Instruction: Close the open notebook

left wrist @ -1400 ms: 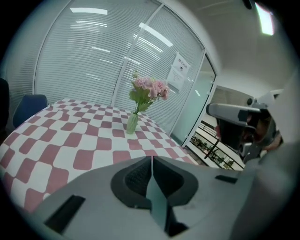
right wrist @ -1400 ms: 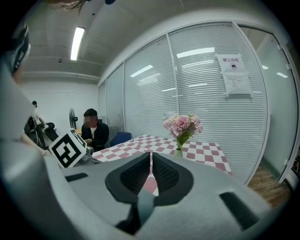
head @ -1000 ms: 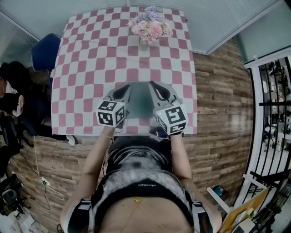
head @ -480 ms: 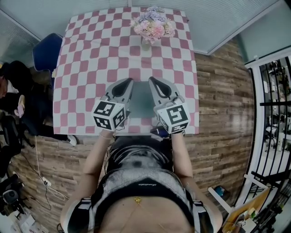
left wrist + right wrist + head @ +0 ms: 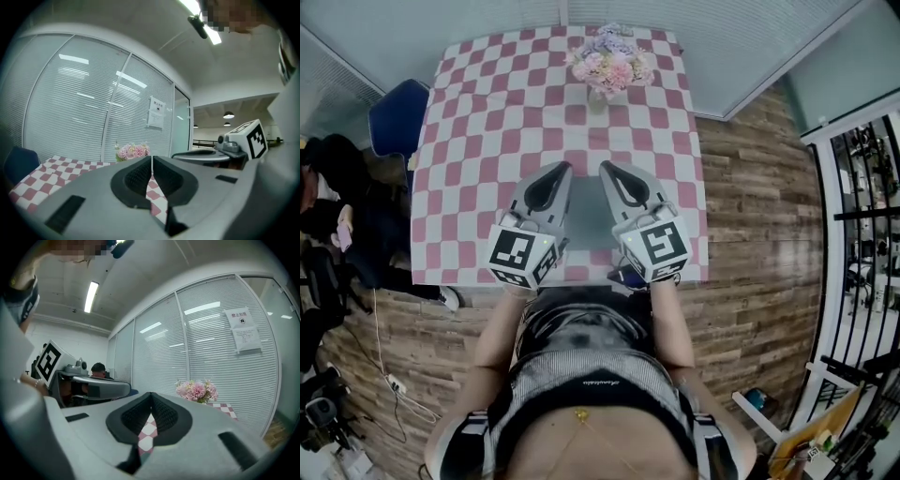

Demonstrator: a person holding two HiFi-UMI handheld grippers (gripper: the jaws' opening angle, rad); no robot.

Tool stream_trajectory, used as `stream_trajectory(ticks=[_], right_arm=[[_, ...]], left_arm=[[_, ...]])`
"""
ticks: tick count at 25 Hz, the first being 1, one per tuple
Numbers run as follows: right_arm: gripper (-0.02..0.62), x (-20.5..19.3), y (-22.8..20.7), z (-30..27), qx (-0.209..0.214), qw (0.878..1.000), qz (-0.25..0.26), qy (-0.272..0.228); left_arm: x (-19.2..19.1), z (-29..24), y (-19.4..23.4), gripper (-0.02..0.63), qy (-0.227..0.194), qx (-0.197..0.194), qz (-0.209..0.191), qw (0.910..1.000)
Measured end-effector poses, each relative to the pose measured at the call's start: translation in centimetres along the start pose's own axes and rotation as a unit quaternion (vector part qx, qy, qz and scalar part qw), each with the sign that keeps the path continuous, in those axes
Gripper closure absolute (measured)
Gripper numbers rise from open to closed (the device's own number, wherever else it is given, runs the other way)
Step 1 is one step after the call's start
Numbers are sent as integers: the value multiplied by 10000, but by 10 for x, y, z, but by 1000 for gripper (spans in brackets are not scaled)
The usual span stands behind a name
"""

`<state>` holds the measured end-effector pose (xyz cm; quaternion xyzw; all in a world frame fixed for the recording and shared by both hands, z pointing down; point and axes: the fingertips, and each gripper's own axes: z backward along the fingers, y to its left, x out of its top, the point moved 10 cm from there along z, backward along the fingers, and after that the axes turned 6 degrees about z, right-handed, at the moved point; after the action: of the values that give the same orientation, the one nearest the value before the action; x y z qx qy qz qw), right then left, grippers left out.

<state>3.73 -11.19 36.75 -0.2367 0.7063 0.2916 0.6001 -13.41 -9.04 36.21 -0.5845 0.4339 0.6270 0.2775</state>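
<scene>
In the head view a grey-green notebook (image 5: 586, 217) lies flat on the pink-and-white checked table (image 5: 487, 122), near its front edge; only a strip of it shows between my two grippers. Whether it lies open or closed I cannot tell. My left gripper (image 5: 559, 170) hangs above its left side and my right gripper (image 5: 606, 168) above its right side, both clear of it. In the left gripper view the left gripper (image 5: 151, 158) is shut with nothing between its pads. The right gripper (image 5: 151, 394) in its own view is shut too and empty.
A vase of pink flowers (image 5: 609, 58) stands at the table's far edge, also seen as flowers (image 5: 133, 151) and flowers (image 5: 197, 390). A blue chair (image 5: 395, 114) and a seated person (image 5: 333, 183) are left of the table. Window blinds (image 5: 694, 37) lie behind it.
Both grippers have risen from the table toward the camera, the left one more than the right. Both stayed shut and empty. The notebook has not moved.
</scene>
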Motion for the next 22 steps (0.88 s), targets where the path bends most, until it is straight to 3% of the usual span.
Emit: stream_trajectory(ticks=[10,14,22], right_arm=[[594,28,5,0,183,9990,153,-383],[594,36,10,2,391,9978,132,-520],[595,41,14,5,410,9975,85,-564]], left_arm=[[23,11,-16,592,-350,73,-434,9984],[31,15,-23,594,-431,24,-384,9983],[45,20,-29,598,-277,59,-453,9986]])
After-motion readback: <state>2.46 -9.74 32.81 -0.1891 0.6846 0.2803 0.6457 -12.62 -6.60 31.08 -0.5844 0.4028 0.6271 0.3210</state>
